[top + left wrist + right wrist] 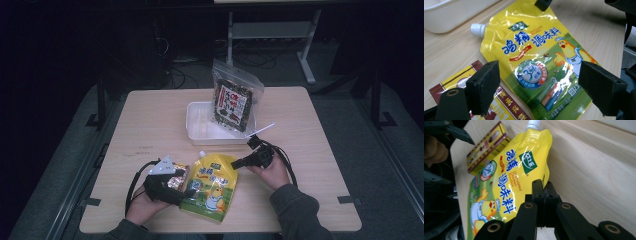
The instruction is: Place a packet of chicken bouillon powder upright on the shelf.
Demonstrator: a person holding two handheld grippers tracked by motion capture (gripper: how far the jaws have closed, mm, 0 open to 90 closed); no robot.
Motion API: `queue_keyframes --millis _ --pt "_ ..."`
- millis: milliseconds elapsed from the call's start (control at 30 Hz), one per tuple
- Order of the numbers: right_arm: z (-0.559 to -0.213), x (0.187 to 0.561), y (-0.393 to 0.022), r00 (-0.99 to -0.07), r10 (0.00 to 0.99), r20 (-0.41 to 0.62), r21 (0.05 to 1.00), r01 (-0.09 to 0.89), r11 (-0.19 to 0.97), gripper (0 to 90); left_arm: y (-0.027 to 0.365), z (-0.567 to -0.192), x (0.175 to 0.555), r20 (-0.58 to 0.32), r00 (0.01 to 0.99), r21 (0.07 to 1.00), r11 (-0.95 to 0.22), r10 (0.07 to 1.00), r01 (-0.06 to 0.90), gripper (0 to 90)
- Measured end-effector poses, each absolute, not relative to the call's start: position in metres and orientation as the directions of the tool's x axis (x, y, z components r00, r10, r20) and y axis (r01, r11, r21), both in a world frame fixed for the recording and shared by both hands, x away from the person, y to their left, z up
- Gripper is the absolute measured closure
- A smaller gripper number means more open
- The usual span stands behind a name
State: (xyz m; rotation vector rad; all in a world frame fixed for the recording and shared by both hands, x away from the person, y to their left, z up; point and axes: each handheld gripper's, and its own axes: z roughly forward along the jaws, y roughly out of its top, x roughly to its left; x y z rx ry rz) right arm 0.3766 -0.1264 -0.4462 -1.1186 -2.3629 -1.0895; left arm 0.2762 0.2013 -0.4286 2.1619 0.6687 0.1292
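Your right gripper pinches the glossy yellow spouted seasoning pouch at its edge; your left fingers stand open over it, lift pending.

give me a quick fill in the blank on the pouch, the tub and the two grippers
1. The yellow pouch has a ____ screw cap.
2. The dark snack bag stands in the ____ tub.
3. The right gripper has its fingers ____ on the pouch's edge.
4. The left gripper is ____ above the pouch.

Missing words: white; white; shut; open
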Motion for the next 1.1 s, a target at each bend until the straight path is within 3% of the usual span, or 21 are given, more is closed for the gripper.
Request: queue_keyframes --millis 367,733,1000,1100 --pt "-0.420 0.363 -0.137 -0.684 0.483 0.547 0.576 0.726 0.376 89.2 0.204 -0.432 0.279 -0.156 0.840 0.756 -0.484 0.520 0.441 16.9" --pt "-0.393 0.348 -0.138 -0.733 0.420 0.536 0.635 0.677 0.371 89.2 0.204 -0.438 0.284 -0.244 0.837 0.743 -0.460 0.490 0.486 19.9" --pt "-0.381 0.341 -0.137 -0.763 0.379 0.524 0.661 0.645 0.384 89.2 0.204 -0.441 0.287 -0.308 0.836 0.738 -0.441 0.454 0.511 23.4" --pt "-0.378 0.339 -0.136 -0.773 0.362 0.521 0.669 0.633 0.389 89.2 0.204 -0.441 0.287 -0.320 0.839 0.735 -0.445 0.439 0.513 28.8"
